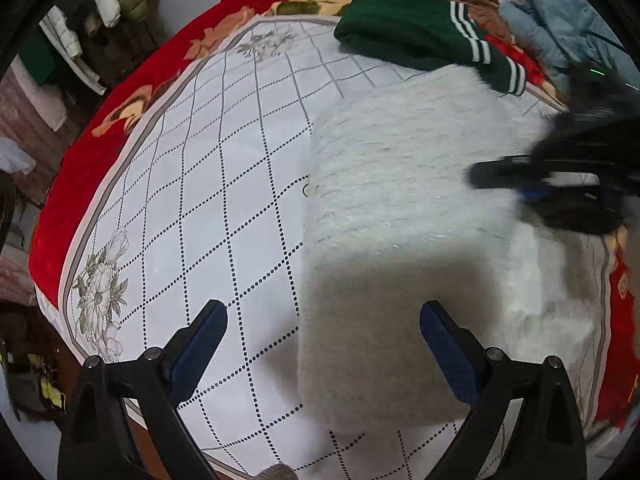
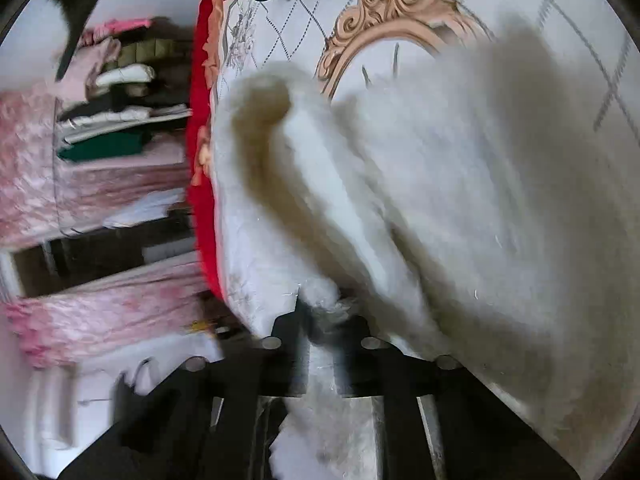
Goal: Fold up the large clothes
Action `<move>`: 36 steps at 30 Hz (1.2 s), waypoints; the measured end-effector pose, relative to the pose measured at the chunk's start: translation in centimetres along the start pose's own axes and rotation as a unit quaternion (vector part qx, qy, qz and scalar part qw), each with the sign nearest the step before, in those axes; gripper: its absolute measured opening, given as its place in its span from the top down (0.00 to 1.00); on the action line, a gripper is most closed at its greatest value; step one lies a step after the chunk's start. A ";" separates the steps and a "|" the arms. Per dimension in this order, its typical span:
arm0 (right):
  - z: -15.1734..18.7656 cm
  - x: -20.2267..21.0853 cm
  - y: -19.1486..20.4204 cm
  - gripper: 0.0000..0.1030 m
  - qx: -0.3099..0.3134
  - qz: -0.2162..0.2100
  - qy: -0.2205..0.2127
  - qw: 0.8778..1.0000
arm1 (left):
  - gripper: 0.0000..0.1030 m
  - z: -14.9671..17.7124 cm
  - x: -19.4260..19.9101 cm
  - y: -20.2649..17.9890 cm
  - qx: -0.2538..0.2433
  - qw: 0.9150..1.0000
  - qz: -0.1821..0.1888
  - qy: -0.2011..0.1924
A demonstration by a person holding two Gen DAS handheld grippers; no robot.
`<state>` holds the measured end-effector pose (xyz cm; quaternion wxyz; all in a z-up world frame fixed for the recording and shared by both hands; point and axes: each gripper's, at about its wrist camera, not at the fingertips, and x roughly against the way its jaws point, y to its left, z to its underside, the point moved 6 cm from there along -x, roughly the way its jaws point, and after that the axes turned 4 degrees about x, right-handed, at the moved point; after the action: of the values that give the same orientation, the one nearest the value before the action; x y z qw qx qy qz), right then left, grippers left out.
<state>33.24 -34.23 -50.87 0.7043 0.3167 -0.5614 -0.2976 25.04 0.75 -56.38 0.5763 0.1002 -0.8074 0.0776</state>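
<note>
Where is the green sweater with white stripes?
In the left wrist view, the green sweater lies at the bed's far edge, upper right, just behind the fluffy white garment.

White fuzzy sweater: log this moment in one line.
white fuzzy sweater part-folded on bed | left gripper open above | right gripper shut on its edge

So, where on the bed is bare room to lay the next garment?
The checked sheet is bare between the red blanket border and the white fluffy garment, down to the left gripper. It is crowded farther back, around the green sweater and the right gripper.
</note>
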 end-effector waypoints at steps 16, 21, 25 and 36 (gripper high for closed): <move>5.5 -0.8 0.2 0.68 0.006 -0.063 0.052 0.997 | 0.05 1.1 -1.0 -0.3 -0.004 0.999 0.024 0.037; 6.5 1.3 2.3 0.80 0.014 -0.097 0.027 0.995 | 0.05 1.3 -1.1 0.0 -0.001 0.999 0.026 0.044; 5.8 2.8 2.4 0.54 0.046 -0.032 0.014 0.998 | 0.05 1.4 -1.3 0.0 0.001 0.999 0.024 0.048; 2.4 0.7 2.0 0.95 0.020 0.015 -0.013 1.000 | 0.05 0.4 0.1 0.4 0.014 0.999 0.019 0.033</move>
<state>31.14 -33.75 -48.47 0.6944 0.3187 -0.5812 -0.2800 24.59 1.04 -56.41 0.5998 0.0899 -0.7884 0.1028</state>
